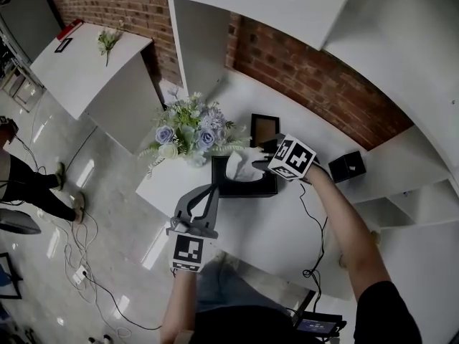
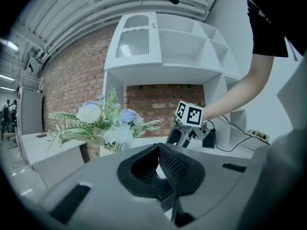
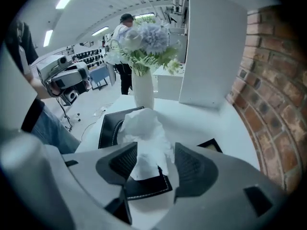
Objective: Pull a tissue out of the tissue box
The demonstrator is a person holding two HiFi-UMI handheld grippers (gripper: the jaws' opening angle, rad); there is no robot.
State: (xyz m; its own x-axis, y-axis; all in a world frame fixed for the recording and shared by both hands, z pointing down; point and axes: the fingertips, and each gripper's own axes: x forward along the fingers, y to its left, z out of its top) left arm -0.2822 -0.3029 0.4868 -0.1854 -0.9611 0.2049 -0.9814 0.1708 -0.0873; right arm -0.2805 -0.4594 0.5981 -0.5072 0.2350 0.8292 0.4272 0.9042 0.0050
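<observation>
A black tissue box (image 1: 247, 187) lies on the white table (image 1: 287, 228), and a white tissue (image 1: 237, 165) stands up out of its slot. My right gripper (image 1: 257, 165) comes at it from the right, tilted down. In the right gripper view its jaws (image 3: 156, 164) are open with the tissue (image 3: 144, 128) standing between the pads; the box (image 3: 111, 126) lies beneath. My left gripper (image 1: 210, 188) hovers at the box's near left corner, its tips together and nothing in them. The left gripper view shows those jaws (image 2: 158, 150) and, beyond them, the right gripper (image 2: 180, 137).
A vase of blue and white flowers (image 1: 188, 135) stands just left of the box. A dark picture frame (image 1: 265, 129) sits behind it and a small black cube (image 1: 347, 166) to the right. A cable (image 1: 312, 235) crosses the table. Brick wall and white shelving close the back.
</observation>
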